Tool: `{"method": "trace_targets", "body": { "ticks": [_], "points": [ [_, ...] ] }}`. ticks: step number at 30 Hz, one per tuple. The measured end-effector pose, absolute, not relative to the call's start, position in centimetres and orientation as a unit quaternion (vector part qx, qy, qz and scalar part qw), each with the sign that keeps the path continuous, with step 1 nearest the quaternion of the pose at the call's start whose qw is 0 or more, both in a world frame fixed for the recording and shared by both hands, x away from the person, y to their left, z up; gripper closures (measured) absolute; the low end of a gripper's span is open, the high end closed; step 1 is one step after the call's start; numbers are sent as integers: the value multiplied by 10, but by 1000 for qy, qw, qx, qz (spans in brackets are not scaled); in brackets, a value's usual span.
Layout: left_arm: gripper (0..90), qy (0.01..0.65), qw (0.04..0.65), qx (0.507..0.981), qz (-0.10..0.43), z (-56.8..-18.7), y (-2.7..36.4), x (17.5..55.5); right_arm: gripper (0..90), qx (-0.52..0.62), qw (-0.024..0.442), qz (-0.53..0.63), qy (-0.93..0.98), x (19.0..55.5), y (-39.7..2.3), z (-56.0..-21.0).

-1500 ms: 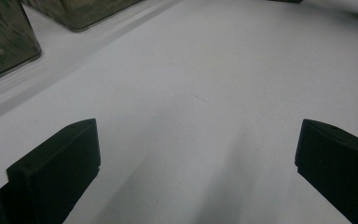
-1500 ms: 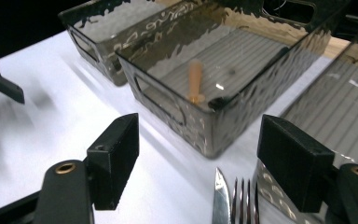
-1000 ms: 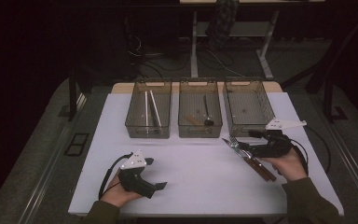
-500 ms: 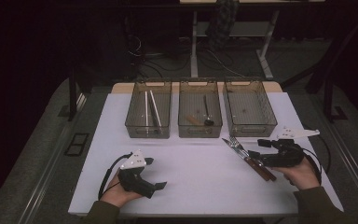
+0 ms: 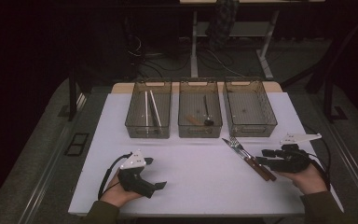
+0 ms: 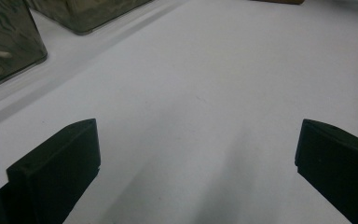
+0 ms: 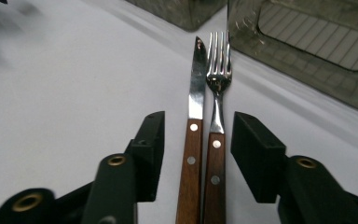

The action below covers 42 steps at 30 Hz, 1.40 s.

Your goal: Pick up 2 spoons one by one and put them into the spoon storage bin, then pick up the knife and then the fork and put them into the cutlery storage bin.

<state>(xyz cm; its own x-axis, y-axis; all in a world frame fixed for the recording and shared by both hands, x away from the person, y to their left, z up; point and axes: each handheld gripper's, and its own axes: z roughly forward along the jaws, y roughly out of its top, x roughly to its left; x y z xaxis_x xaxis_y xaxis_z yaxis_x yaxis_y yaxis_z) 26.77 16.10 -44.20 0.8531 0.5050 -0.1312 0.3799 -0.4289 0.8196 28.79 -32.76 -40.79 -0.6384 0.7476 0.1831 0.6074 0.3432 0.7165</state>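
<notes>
1. A white table (image 5: 200,177) stands in a dark room; cables lie on the floor behind it, beside the legs of another desk.
2. Three smoky clear bins sit in a row at the far side: the left bin (image 5: 148,131) holds pale sticks, the middle bin (image 5: 200,131) a dark utensil, and the right bin (image 5: 250,129) has a bare floor.
3. I can read no brand, label or writing anywhere.
4. A wood-handled knife (image 7: 192,140) and fork (image 7: 216,135) lie side by side on the table, just in front of the right bin and well in from the table's right edge.
5. The right gripper (image 5: 264,157) lies low at their handle ends; its jaws have just been closing and now straddle both handles, a gap showing on each side, so nothing is clamped.
6. The left gripper (image 5: 161,185) rests near the front edge, jaws spread wide over bare table.
7. Between the two hands the white surface is open.
</notes>
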Motion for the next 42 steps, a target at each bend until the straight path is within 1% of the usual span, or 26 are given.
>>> {"method": "trace_targets", "body": {
  "ticks": [1,14,21,26,32,38,42],
  "points": [
    [0,263,465,843,67,-442,161,267,582,419,90,391,814,288,-328,-408],
    [0,263,465,843,69,-442,161,268,589,431,91,341,831,300,-329,-412],
    [0,266,464,843,67,-443,161,268,595,430,84,292,850,312,-322,-410],
    [0,265,463,843,67,-443,161,268,596,425,70,274,860,322,-314,-406],
    [0,265,464,842,67,-443,161,268,652,421,65,247,870,335,-303,-406],
    [0,266,464,842,65,-443,161,269,680,416,52,214,882,346,-296,-408],
    [0,264,465,842,65,-443,161,269,686,409,35,200,890,348,-291,-412]
  ]
}}
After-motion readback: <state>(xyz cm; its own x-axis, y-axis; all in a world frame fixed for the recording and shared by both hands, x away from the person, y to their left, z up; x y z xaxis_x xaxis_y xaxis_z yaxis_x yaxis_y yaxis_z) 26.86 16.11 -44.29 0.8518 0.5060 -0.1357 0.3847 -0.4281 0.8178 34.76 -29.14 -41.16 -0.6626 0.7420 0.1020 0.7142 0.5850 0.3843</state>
